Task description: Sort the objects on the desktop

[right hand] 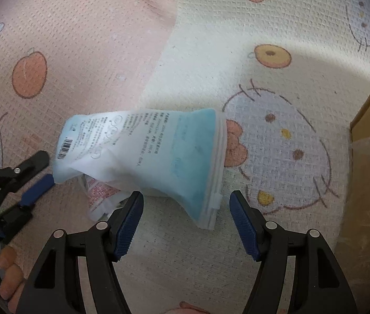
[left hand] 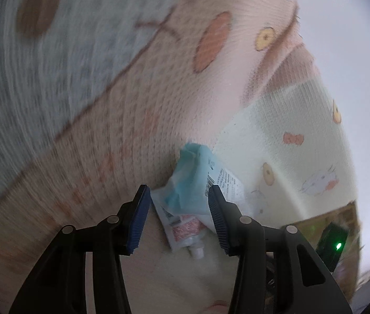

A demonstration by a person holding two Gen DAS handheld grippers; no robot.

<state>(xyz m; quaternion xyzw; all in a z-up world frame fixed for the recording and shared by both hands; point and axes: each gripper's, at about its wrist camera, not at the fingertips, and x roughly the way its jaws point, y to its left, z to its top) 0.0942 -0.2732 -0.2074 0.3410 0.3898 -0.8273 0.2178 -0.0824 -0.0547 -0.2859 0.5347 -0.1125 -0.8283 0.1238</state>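
A blue-and-white plastic pouch (right hand: 153, 151) with printed text and a barcode lies crumpled on the cartoon-print mat (right hand: 263, 26). Under its left end sits a small tube with a pink label (right hand: 98, 193). My right gripper (right hand: 187, 194) hovers open over the pouch's zip end, its blue pads apart on either side. My left gripper (right hand: 46, 167) is at the pouch's barcode end, open. In the left wrist view the pouch (left hand: 195, 172) and the white-capped tube (left hand: 185, 230) lie between the spread fingers of the left gripper (left hand: 177, 188), and the pads do not press on them.
A brown cardboard box (right hand: 368, 170) stands at the right edge of the mat. A hand's fingers (right hand: 6, 274) hold the left gripper at lower left. A dark device with a green light (left hand: 334, 243) shows at the right of the left wrist view.
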